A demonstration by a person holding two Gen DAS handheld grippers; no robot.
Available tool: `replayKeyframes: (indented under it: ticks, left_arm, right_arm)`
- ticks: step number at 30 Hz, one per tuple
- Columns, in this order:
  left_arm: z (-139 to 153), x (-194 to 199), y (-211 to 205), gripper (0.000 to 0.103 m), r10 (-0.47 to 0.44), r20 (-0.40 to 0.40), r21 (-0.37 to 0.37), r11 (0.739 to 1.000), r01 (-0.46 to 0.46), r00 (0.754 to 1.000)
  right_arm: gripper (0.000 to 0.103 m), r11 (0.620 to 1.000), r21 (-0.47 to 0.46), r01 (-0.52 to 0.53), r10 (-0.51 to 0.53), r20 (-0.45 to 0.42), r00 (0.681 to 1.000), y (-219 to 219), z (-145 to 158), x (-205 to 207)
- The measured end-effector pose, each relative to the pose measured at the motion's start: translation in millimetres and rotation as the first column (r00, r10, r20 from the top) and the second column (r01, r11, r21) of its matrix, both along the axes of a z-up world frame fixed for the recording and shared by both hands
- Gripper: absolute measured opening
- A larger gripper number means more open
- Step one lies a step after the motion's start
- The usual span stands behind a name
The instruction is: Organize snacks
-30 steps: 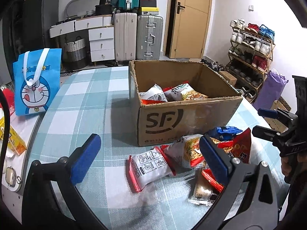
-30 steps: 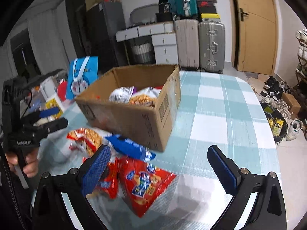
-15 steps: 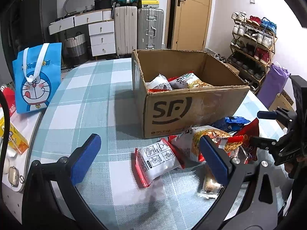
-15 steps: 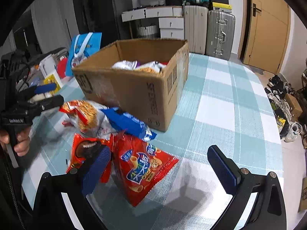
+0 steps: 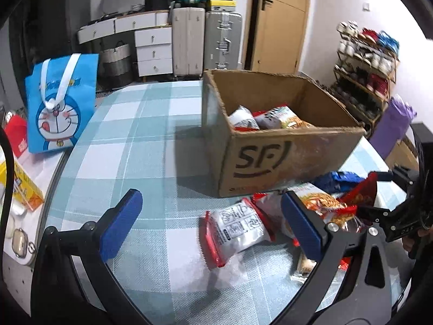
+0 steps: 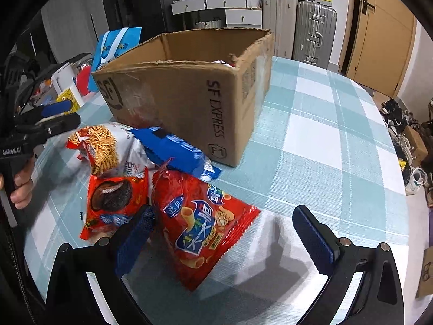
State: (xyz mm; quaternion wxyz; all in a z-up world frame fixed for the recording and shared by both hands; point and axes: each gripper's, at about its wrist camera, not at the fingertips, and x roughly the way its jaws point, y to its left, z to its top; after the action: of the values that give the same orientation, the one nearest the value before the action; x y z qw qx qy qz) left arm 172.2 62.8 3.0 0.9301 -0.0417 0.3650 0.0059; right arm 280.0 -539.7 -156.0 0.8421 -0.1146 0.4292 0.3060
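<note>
An open cardboard SF box (image 5: 284,154) (image 6: 189,92) stands on the checked table and holds several snack packs (image 5: 268,117). Loose packs lie in front of it: a white and red pack (image 5: 236,228), a noodle snack pack (image 6: 105,146) (image 5: 319,205), a blue pack (image 6: 176,149), a red cookie pack (image 6: 115,197) and a red chip bag (image 6: 200,222). My left gripper (image 5: 211,224) is open above the table, near the white and red pack. My right gripper (image 6: 224,230) is open, low over the red chip bag, which lies between its fingers.
A blue Doraemon bag (image 5: 58,105) stands at the table's left edge, with a yellow box (image 5: 24,189) near it. Suitcases (image 5: 205,43), drawers and a door stand behind. A shoe rack (image 5: 365,75) is at the right. The table's right half (image 6: 324,135) shows bare cloth.
Both grippers have moved down and closer to the loose packs. The right gripper has come over the red chip bag. Both stay open.
</note>
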Motion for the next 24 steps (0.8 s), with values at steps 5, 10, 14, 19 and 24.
replayKeyframes:
  ticks: [5, 10, 14, 19, 24]
  left_arm:
    - [-7, 4, 3, 0.102, 0.008, -0.029, -0.002, 1.0, -0.008, 1.0]
    - [-18, 9, 0, 0.102, 0.002, -0.059, 0.01, 1.0, -0.001, 0.998]
    - [-30, 15, -6, 0.102, -0.019, -0.098, 0.02, 1.0, 0.021, 0.995]
    - [-41, 22, -9, 0.102, 0.0, -0.114, 0.005, 1.0, 0.001, 0.994]
    - [-52, 30, 0, 0.102, 0.032, -0.156, -0.043, 0.998, -0.039, 0.987]
  right_arm:
    - [0.103, 0.999, -0.009, 0.041, -0.041, -0.013, 0.999, -16, -1, 10]
    - [0.103, 0.998, 0.045, 0.044, -0.041, -0.07, 0.997, -20, -3, 15]
    - [0.102, 0.998, 0.06, 0.035, -0.031, -0.068, 0.997, -10, -3, 14]
    - [0.102, 0.995, 0.088, 0.052, -0.049, -0.04, 0.998, -4, 1, 10]
    - [0.102, 0.991, 0.087, 0.103, -0.1, -0.034, 0.994, -4, 1, 14]
